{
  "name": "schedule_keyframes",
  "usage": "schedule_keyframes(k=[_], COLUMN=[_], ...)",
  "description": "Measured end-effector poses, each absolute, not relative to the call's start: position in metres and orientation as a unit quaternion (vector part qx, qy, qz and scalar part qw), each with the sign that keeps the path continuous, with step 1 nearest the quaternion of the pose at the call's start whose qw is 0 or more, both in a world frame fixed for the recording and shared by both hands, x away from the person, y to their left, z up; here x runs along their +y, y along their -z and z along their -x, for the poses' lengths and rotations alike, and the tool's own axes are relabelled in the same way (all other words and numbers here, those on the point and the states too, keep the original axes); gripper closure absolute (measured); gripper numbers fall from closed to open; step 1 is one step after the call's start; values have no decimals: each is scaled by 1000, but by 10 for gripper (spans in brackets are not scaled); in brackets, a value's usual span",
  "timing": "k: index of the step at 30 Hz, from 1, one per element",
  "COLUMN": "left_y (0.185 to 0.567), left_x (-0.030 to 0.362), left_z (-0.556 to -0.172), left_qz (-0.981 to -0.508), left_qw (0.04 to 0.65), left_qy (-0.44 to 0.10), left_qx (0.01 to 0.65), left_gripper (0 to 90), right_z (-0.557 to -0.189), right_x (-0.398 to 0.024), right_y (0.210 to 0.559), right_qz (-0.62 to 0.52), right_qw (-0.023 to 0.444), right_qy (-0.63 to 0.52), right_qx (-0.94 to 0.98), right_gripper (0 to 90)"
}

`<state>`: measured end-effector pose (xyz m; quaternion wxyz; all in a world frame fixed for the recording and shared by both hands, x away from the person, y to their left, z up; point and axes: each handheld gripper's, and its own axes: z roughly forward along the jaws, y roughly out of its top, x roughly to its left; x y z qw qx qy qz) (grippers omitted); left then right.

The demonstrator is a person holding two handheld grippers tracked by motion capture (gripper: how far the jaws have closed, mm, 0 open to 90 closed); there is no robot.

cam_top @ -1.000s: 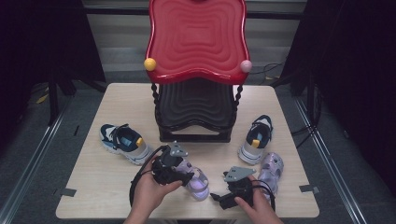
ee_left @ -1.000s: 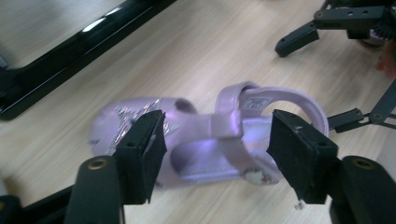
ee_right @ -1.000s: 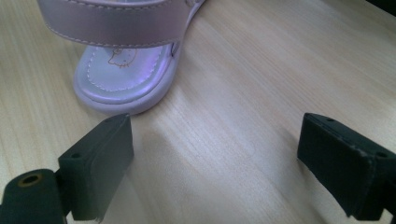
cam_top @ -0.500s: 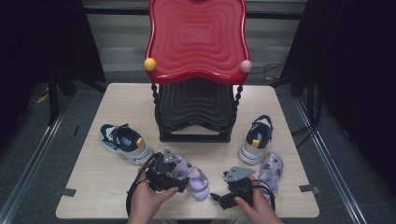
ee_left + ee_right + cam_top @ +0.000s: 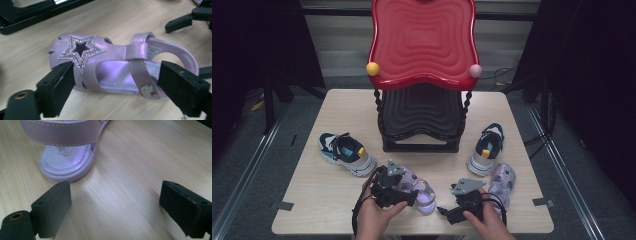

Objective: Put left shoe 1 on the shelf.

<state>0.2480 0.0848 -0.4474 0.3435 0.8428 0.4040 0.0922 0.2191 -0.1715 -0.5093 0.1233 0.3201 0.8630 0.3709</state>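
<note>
Nearest the table's front edge, the left gripper (image 5: pixel 113 82) is seen with its jaws just opened wide around a purple star sandal (image 5: pixel 110 67), which lies flat on the wooden table (image 5: pixel 327 195) between the pads without being pressed, so this sandal is judged released rather than gripped. Beside it, the right gripper (image 5: pixel 115 202) is also held wide open and empty, its jaws just short of the heel of the second purple sandal (image 5: pixel 67 152). Farther back, two sneakers (image 5: pixel 346 152) are seen flanking the red-and-black shoe rack (image 5: pixel 422 45), whose shelves appear bare, so any shelving is judged still to be done.
</note>
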Motion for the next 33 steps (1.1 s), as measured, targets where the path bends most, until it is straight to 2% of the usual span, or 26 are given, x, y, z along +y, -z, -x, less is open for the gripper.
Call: schedule_keyframes(k=[12, 18, 20, 21, 25, 30, 32, 33], left_y=[449, 451, 454, 456, 454, 454, 453, 453], left_x=[85, 78, 75, 73, 78, 100, 108, 110], left_z=[-244, -245, -246, -246, -247, -246, -247, -247], left_qz=[-842, -843, -846, -849, -857, -854, -852, -852], left_qw=[343, 338, 336, 335, 318, 302, 307, 309], left_qy=[-89, -107, -93, -94, -108, -121, -118, -117], left_qx=[407, 404, 403, 399, 391, 406, 408, 407], left_gripper=[99, 102, 111, 149, 169, 261, 367, 457], right_z=[-219, -220, -220, -220, -220, -220, -220, -220], right_x=[-171, -172, -172, -172, -172, -172, -171, -172], right_y=[509, 509, 509, 509, 509, 509, 509, 509], right_qz=[-320, -319, -319, -319, -319, -318, -319, -318], right_qw=[123, 122, 123, 123, 123, 124, 122, 123], right_qy=[-371, -371, -371, -371, -371, -371, -371, -371], right_qx=[863, 864, 864, 864, 864, 864, 864, 864], right_gripper=[99, 98, 98, 98, 99, 98, 99, 98])
